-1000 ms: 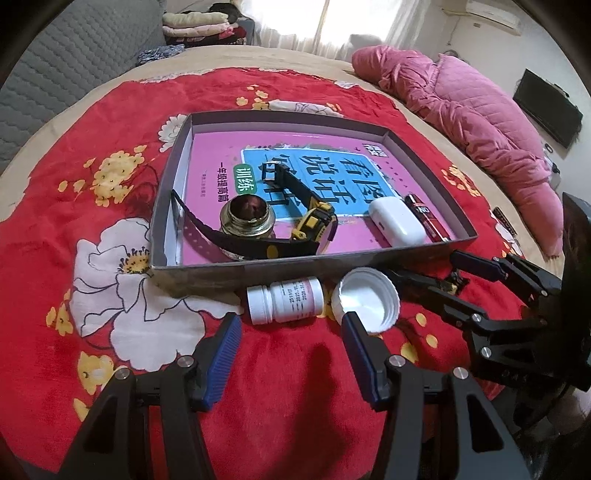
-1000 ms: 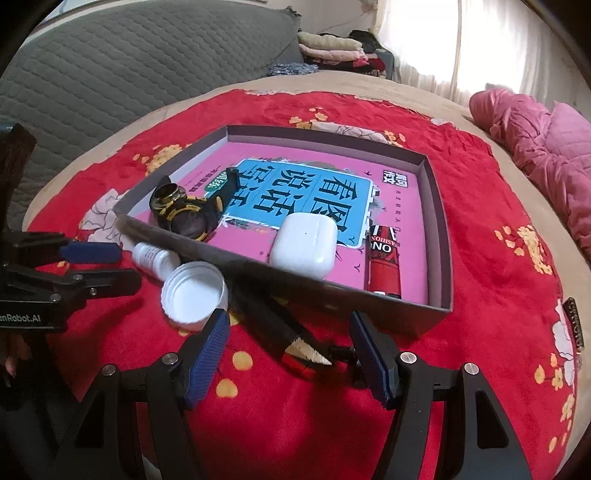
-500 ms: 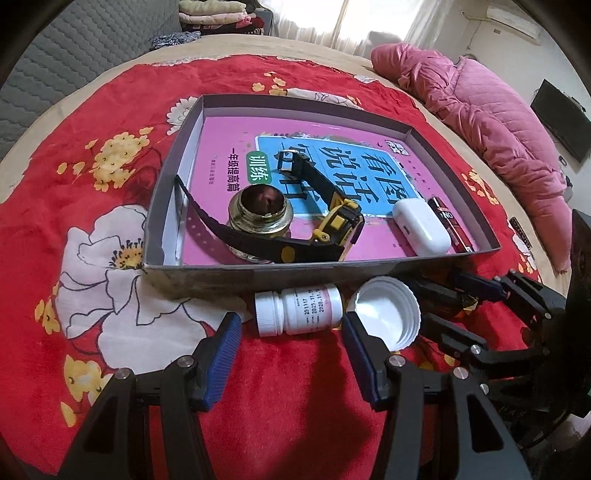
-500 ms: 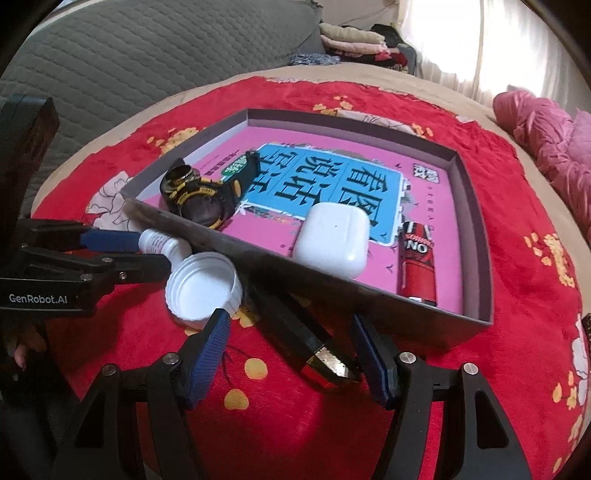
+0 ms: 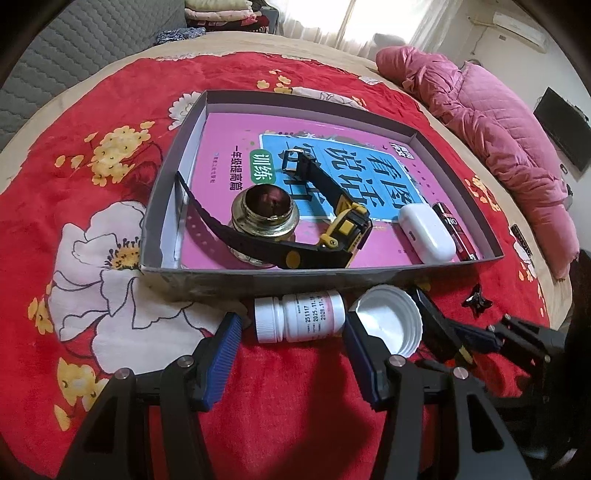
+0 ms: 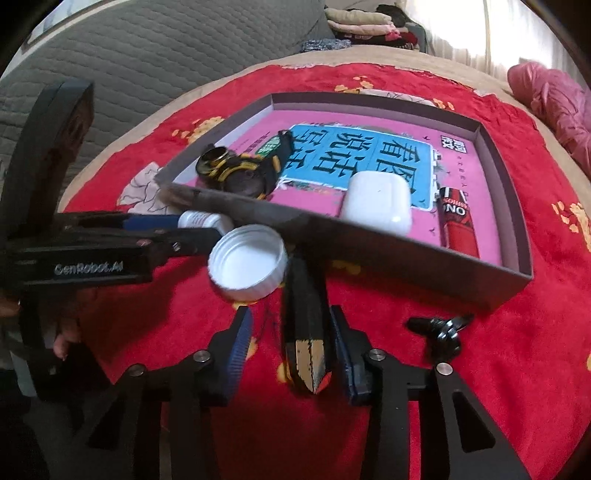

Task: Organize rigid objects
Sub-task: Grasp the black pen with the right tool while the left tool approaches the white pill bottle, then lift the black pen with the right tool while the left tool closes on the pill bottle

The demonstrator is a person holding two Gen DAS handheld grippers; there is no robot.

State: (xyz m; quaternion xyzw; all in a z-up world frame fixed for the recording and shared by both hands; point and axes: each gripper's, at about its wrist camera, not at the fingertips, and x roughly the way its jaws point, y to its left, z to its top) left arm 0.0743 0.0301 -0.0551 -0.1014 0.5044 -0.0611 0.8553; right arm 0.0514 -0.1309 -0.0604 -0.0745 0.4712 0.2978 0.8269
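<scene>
Home bedroom, bed with red floral blanket [image 5: 295, 369], pink quilt [image 5: 498, 140], folded clothes [image 5: 221, 14], curtained window [image 5: 388, 22]

The pink book [image 5: 236, 155] lying in the box shows large Chinese characters 看图说话 on its blue panel, with 训练 in a green badge. The small white bottle [image 5: 301, 317] carries the printed dates 2025.11 and 2028.11. The left tool [image 6: 88, 267] is marked "GenRobot.AI". The red tube [image 6: 458, 221] reads "ON", other letters unclear.
</scene>
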